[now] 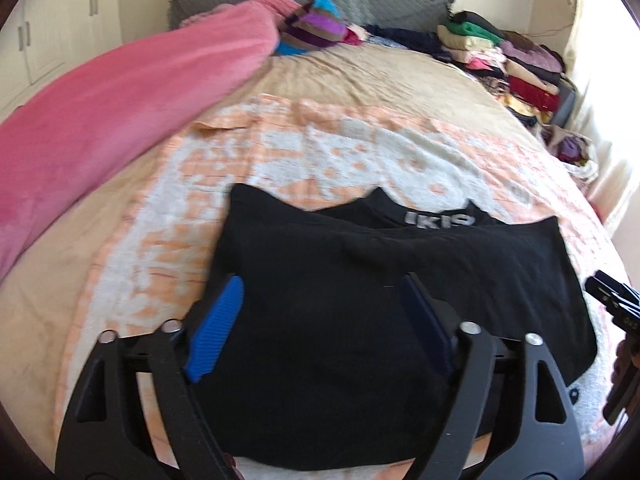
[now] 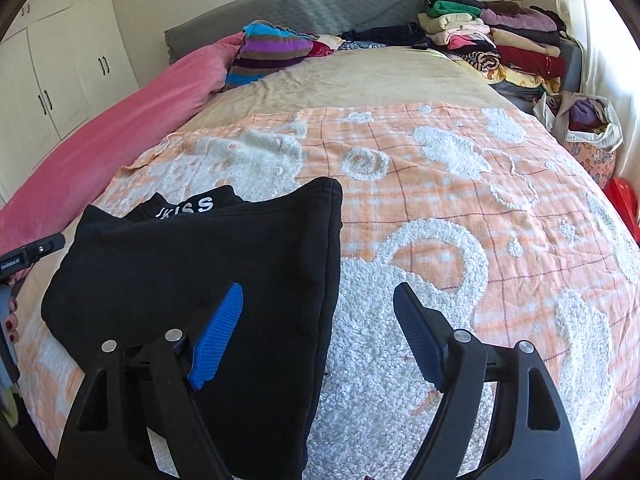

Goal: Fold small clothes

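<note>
A black garment [image 1: 340, 248] with white lettering on its waistband lies folded on an orange-and-white towel [image 1: 320, 152] on the bed. My left gripper [image 1: 320, 284] hovers over the garment's near part, its blue pads wide apart and gripping nothing. In the right wrist view the same garment [image 2: 200, 256] lies at the left. My right gripper [image 2: 319, 288] stands open astride its right edge, left pad over the black cloth, right pad over the towel [image 2: 440, 200]. Each gripper shows at the other view's edge.
A pink blanket [image 2: 120, 132] runs along the bed's left side, with a striped pillow [image 2: 272, 48] at its head. Stacks of folded clothes [image 2: 500, 36] fill the far right corner. A bag of clothes [image 2: 588, 120] sits beside the bed. A hand [image 2: 10, 320] shows at the left edge.
</note>
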A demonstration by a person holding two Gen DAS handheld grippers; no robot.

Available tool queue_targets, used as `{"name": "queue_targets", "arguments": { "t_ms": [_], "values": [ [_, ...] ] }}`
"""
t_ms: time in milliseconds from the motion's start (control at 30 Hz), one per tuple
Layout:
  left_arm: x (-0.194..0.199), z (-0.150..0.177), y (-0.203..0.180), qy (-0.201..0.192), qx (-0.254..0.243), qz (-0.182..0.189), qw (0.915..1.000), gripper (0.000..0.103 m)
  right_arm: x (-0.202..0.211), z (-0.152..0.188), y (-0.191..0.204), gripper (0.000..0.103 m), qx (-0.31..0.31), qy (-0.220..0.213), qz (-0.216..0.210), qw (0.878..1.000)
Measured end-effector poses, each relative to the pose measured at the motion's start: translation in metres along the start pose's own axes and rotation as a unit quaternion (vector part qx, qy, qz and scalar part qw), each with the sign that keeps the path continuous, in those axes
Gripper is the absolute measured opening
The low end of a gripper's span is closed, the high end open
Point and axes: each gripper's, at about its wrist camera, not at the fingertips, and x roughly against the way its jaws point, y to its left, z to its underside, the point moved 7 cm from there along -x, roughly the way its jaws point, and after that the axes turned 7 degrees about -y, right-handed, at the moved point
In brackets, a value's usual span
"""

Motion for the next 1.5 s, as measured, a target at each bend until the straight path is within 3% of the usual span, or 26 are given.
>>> {"name": "queue_targets", "arguments": {
  "t_ms": [167, 267, 367, 467, 533, 567, 600, 633, 667, 733, 767, 900, 967, 1100, 1233, 1333, 1467, 1500],
  "values": [
    [-0.017, -0.004, 0.047, 0.013, 0.043, -0.034, 0.9984, 0.085, -0.004, 0.003, 0.003, 0.078, 0.002, 0.006, -0.002, 1.0],
    [-0.033, -0.009, 0.061, 0.012, 0.063, -0.02, 0.9978, 0.088, -0.009, 0.006, 0.003, 0.078, -0.01, 0.011, -0.008, 1.0],
    [-0.052, -0.009, 0.069, 0.025, 0.069, -0.029, 0.9969, 0.089, -0.016, 0.01, 0.001, 0.078, -0.033, 0.019, -0.016, 0.999],
    [-0.062, -0.007, 0.066, 0.03, 0.084, -0.002, 0.996, 0.089, -0.021, 0.015, 0.0, 0.078, -0.039, 0.027, -0.014, 0.999],
    [-0.07, -0.003, 0.061, 0.043, 0.079, 0.002, 0.9959, 0.073, -0.026, 0.019, -0.002, 0.078, -0.049, 0.036, -0.015, 0.998],
    [-0.073, 0.001, 0.059, 0.049, 0.078, 0.0, 0.9957, 0.04, -0.027, 0.02, -0.003, 0.075, -0.053, 0.038, -0.017, 0.998],
    [-0.076, 0.004, 0.058, 0.056, 0.079, 0.0, 0.9953, 0.026, -0.028, 0.022, -0.001, 0.069, -0.058, 0.041, -0.024, 0.997],
    [-0.076, 0.007, 0.055, 0.052, 0.074, -0.005, 0.9959, 0.024, -0.029, 0.022, 0.001, 0.045, -0.059, 0.044, -0.037, 0.997],
    [-0.074, 0.006, 0.052, 0.045, 0.058, -0.011, 0.9972, 0.013, -0.029, 0.021, 0.005, 0.024, -0.058, 0.044, -0.049, 0.996],
    [-0.066, 0.001, 0.043, 0.025, 0.029, -0.024, 0.999, 0.008, -0.024, 0.017, 0.01, 0.01, -0.052, 0.036, -0.054, 0.997],
    [-0.062, -0.003, 0.043, 0.016, 0.027, -0.025, 0.9992, 0.007, -0.02, 0.013, 0.013, 0.009, -0.042, 0.027, -0.052, 0.997],
    [-0.047, -0.026, 0.042, -0.032, 0.029, -0.026, 0.9987, 0.006, -0.008, 0.0, 0.012, 0.009, -0.025, -0.006, -0.034, 0.999],
    [-0.054, -0.027, 0.037, -0.024, 0.012, -0.034, 0.9991, 0.006, -0.013, 0.004, 0.01, 0.009, -0.014, 0.002, -0.021, 1.0],
    [-0.083, -0.005, 0.043, 0.031, 0.001, -0.058, 0.9979, 0.012, -0.027, 0.016, 0.004, 0.012, -0.026, 0.032, -0.012, 0.999],
    [-0.079, -0.001, 0.044, 0.027, 0.0, -0.062, 0.9977, 0.016, -0.026, 0.012, -0.003, 0.031, -0.024, 0.03, 0.004, 0.999],
    [-0.073, -0.002, 0.043, 0.027, -0.003, -0.062, 0.9977, 0.019, -0.026, 0.012, -0.005, 0.033, -0.033, 0.033, 0.002, 0.999],
    [-0.068, 0.001, 0.044, 0.033, 0.0, -0.063, 0.9974, 0.027, -0.017, 0.009, -0.005, 0.059, -0.043, 0.02, -0.001, 0.999],
    [-0.066, 0.001, 0.044, 0.034, 0.0, -0.064, 0.9974, 0.029, -0.014, 0.007, -0.005, 0.062, -0.044, 0.015, -0.002, 0.999]
  ]
}}
